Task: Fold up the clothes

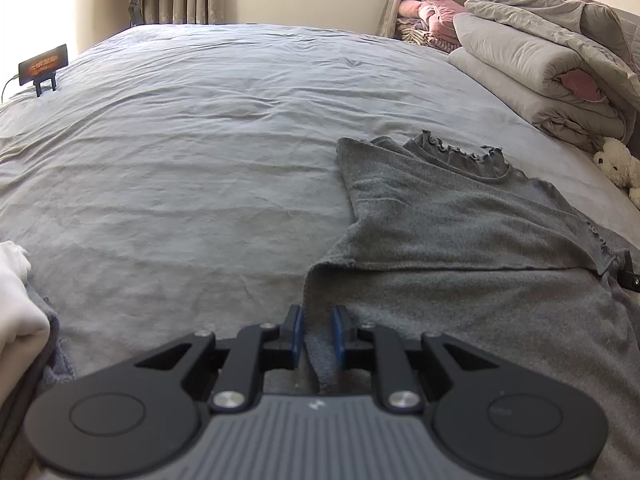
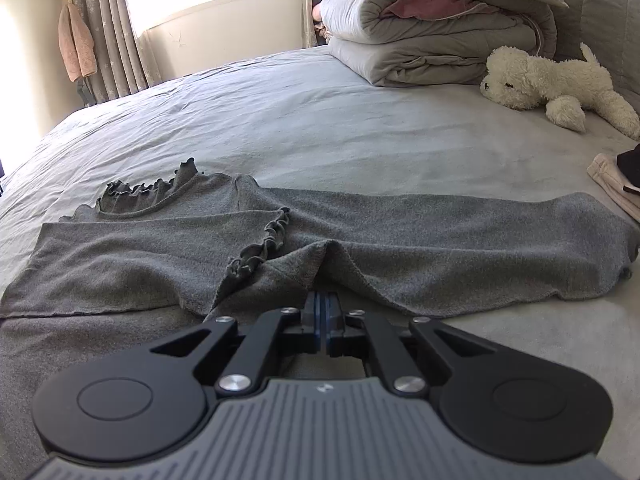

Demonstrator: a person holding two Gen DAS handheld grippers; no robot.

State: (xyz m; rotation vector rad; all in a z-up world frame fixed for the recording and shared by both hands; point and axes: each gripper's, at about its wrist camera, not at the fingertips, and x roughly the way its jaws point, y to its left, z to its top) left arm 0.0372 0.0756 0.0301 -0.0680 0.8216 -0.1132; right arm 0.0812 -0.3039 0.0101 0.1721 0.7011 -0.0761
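The left gripper point(image 1: 318, 326) pinches the hem of the grey ruffle-trimmed top point(image 1: 460, 216), spread ahead on the bed point(image 1: 200, 140). The right gripper point(image 2: 326, 310) clamps another hem fold. Next, seemingly: carry both corners forward toward the collar.

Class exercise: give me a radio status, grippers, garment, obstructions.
Left gripper shut on grey knit frilled-collar top hem. Right gripper shut, pinching its fabric ridge. One sleeve folded across. Nothing in the way.

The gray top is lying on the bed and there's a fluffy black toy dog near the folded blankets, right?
Not quite: the toy dog is white, not black, as the right wrist view shows. The gray top does lie on the bed, and the dog is near the folded blankets.
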